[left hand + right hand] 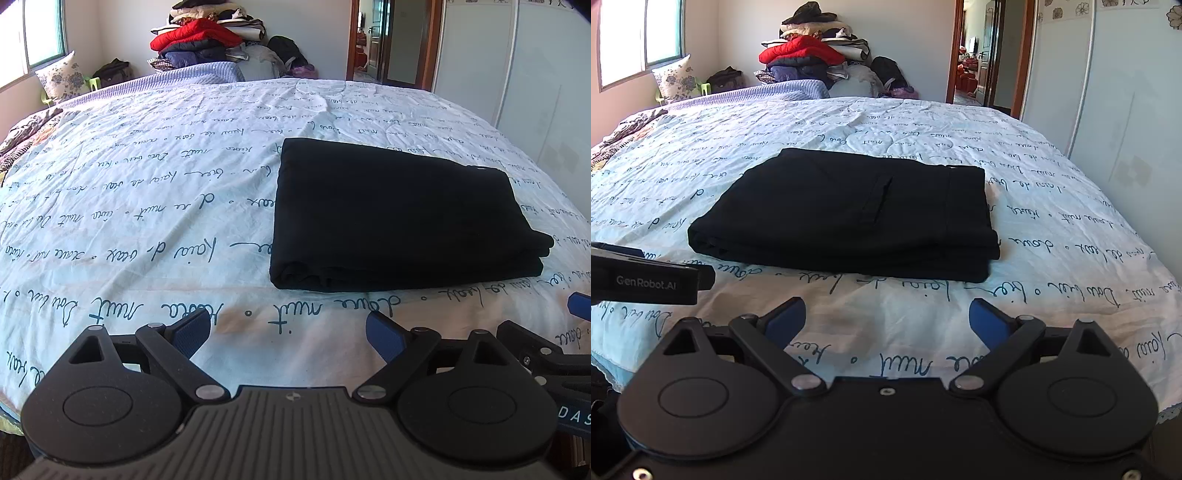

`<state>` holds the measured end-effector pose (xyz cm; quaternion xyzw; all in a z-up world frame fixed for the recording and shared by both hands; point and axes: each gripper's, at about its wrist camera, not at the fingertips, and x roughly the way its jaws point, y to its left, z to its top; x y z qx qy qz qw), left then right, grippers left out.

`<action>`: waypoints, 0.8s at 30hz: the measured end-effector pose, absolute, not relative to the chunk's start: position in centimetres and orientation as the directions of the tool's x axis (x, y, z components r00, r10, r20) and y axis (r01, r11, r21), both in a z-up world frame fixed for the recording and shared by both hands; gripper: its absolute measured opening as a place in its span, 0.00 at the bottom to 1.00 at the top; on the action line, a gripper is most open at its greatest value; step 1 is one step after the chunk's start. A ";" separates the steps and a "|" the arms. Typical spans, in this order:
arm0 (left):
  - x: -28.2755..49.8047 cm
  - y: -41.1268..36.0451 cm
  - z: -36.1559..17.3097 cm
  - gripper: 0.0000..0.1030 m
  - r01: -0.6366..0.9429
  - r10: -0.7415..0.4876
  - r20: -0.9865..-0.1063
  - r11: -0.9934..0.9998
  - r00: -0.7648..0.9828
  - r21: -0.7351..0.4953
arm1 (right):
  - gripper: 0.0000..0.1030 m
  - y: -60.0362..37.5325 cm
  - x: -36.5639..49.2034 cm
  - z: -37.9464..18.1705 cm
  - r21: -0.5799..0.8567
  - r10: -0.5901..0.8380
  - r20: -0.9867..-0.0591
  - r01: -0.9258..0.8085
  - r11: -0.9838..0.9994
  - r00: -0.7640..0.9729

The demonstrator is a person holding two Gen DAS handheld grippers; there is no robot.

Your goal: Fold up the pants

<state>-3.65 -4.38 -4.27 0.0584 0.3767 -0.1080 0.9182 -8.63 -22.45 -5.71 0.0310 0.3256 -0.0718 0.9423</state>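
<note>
Black pants (399, 218) lie folded into a flat stacked rectangle on the bed; they also show in the right wrist view (849, 214), with a pocket slit on top. My left gripper (288, 332) is open and empty, held back from the pants' near edge, above the bed's front edge. My right gripper (886, 321) is open and empty, also short of the pants' near edge. The left gripper's body (646, 275) shows at the left of the right wrist view. The right gripper's arm (546, 350) shows at the right of the left wrist view.
The bed carries a light blue quilt (147, 184) printed with dark script. A pile of clothes (812, 55) stands behind the bed's far side. A floral pillow (674, 79) leans under the window. An open doorway (979, 51) and a white wardrobe (1108, 92) are at right.
</note>
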 end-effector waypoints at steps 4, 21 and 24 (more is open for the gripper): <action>-3.6 -4.4 -4.3 0.90 0.243 -0.154 -0.705 0.970 0.693 0.026 | 0.93 -22.5 -8.7 -5.6 0.016 -0.112 -0.618 0.155 0.988 0.778; -3.6 -4.4 -4.3 0.90 0.249 -0.162 -0.712 0.968 0.684 0.019 | 0.93 -22.6 -8.6 -5.8 0.020 -0.113 -0.623 0.160 0.987 0.774; -3.4 -4.4 -4.4 0.90 0.251 -0.163 -0.714 0.968 0.681 0.018 | 0.93 -22.6 -8.6 -5.7 0.018 -0.116 -0.623 0.163 0.986 0.774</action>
